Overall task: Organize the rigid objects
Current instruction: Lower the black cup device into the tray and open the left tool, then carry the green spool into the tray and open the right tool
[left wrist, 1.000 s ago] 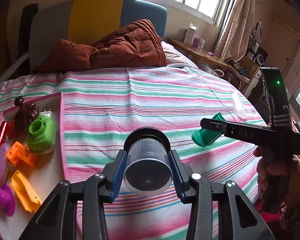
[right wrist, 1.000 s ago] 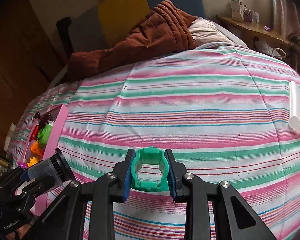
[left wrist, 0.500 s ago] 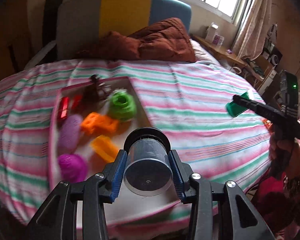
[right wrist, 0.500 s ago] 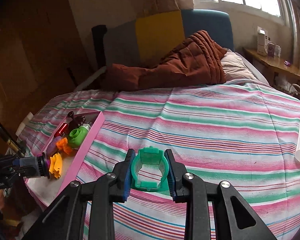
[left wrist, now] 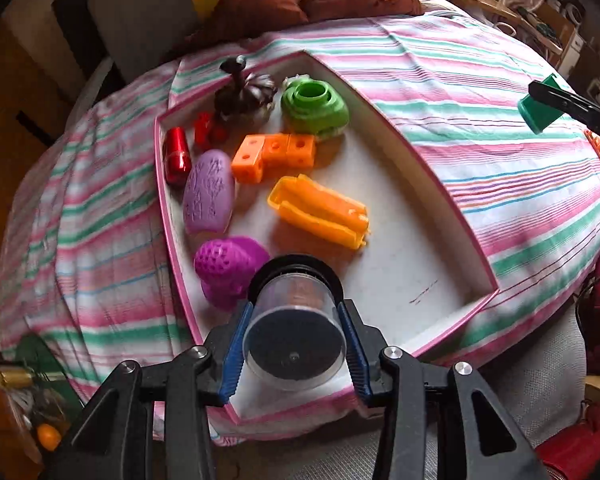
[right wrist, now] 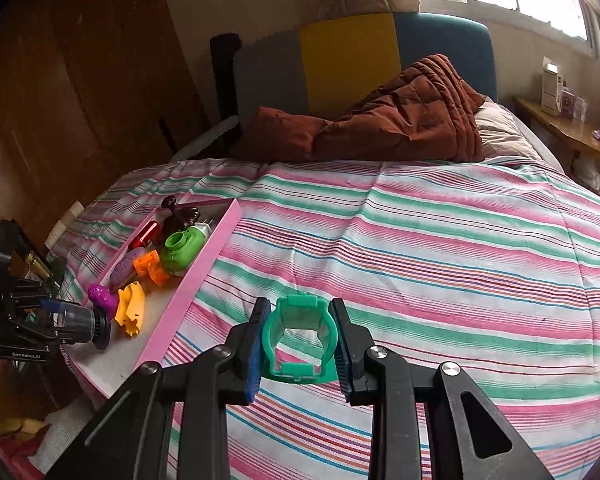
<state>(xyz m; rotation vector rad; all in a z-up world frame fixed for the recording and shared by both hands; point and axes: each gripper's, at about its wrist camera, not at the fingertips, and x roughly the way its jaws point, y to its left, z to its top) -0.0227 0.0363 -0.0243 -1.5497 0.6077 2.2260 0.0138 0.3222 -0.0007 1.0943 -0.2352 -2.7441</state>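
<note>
Left gripper (left wrist: 294, 354) pinches clear jar (left wrist: 295, 338) between its pads, above pink tray's (left wrist: 440, 188) near end. Right gripper (right wrist: 299, 342) clamps green ring piece (right wrist: 299, 340) over striped bedspread (right wrist: 420, 248).

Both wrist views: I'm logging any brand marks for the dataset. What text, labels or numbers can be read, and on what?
"GenRobot.AI": white print on the black body of the left gripper, seen in the right wrist view.
Boxes on the wooden shelf by the window: printing too small to read.
Purple oval piece in the pink tray: raised pattern, not legible as words.
Nothing else readable.
</note>
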